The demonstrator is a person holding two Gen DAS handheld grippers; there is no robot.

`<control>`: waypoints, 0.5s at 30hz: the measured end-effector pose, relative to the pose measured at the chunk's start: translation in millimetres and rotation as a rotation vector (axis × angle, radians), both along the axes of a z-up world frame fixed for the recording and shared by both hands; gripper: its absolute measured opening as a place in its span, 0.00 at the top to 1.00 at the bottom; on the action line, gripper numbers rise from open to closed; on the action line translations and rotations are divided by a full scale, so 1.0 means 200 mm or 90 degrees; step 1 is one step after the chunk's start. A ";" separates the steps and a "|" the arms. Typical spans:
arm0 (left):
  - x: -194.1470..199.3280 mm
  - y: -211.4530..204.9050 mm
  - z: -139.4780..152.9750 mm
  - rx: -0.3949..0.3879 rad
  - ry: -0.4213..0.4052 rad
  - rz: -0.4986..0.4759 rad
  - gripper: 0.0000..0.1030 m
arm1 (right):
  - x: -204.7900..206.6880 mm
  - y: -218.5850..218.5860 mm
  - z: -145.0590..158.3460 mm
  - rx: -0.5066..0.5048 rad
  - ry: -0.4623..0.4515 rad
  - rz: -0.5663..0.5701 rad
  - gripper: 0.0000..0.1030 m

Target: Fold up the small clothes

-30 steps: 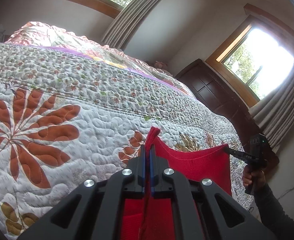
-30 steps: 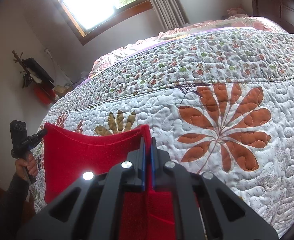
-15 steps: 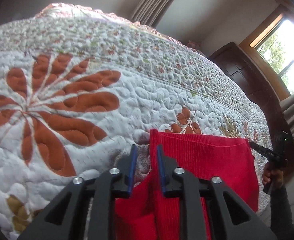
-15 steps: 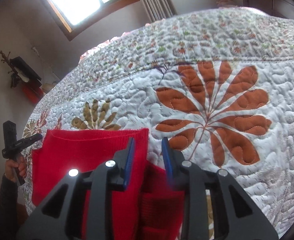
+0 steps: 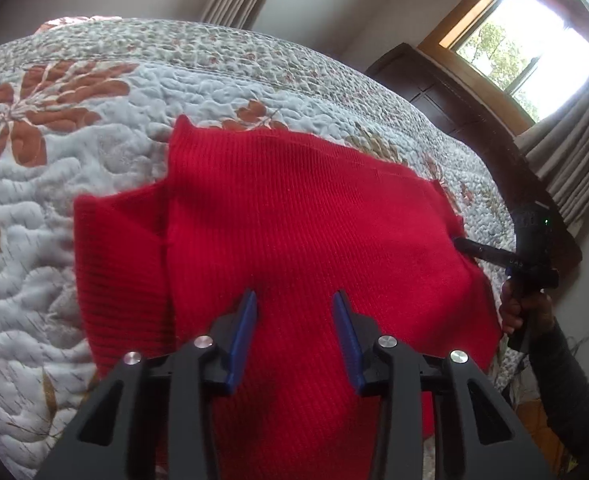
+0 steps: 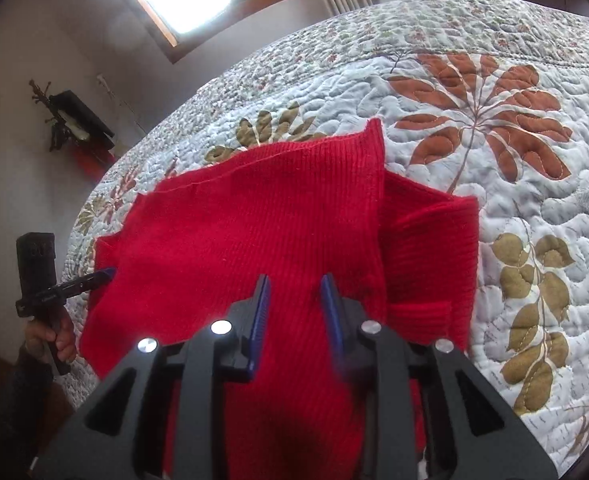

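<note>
A red ribbed knit garment [image 5: 302, 216] lies spread on the quilted bedspread [image 5: 74, 128], with a sleeve part [image 5: 122, 272] sticking out at its left side. My left gripper [image 5: 294, 300] hovers open over the garment's near half, nothing between its blue pads. In the right wrist view the same garment [image 6: 254, 232] shows its sleeve [image 6: 430, 248] on the right. My right gripper [image 6: 295, 284] is open above it, holding nothing. Each view shows the other gripper at the garment's far side edge: the right one [image 5: 460, 243] and the left one [image 6: 102, 275], each held by a hand.
The floral bedspread [image 6: 494, 100] reaches well beyond the garment. A dark wooden cabinet [image 5: 454, 92] and curtained window [image 5: 526, 52] stand behind the bed. A wall shelf with dark items [image 6: 78, 120] hangs on the other side. The bed's edge drops off near the hand [image 6: 50, 336].
Both grippers were shut on the garment's top corners; they have opened, let go and drawn back. The garment has dropped flat onto the bedspread.
</note>
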State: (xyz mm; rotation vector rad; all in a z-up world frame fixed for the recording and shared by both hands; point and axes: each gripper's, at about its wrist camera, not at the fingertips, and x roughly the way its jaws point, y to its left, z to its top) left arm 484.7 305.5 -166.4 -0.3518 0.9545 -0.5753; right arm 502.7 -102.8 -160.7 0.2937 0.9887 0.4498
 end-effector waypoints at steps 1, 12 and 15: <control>-0.03 0.01 0.05 -0.011 -0.014 -0.001 0.59 | -0.04 0.00 0.06 0.008 -0.017 0.006 0.69; -0.51 -0.07 -0.15 0.072 -0.011 -0.050 0.50 | -0.45 0.00 -0.10 -0.051 -0.024 0.024 0.69; -0.62 -0.03 -0.10 0.020 -0.039 -0.041 0.47 | -0.53 -0.02 -0.03 -0.032 -0.040 0.016 0.66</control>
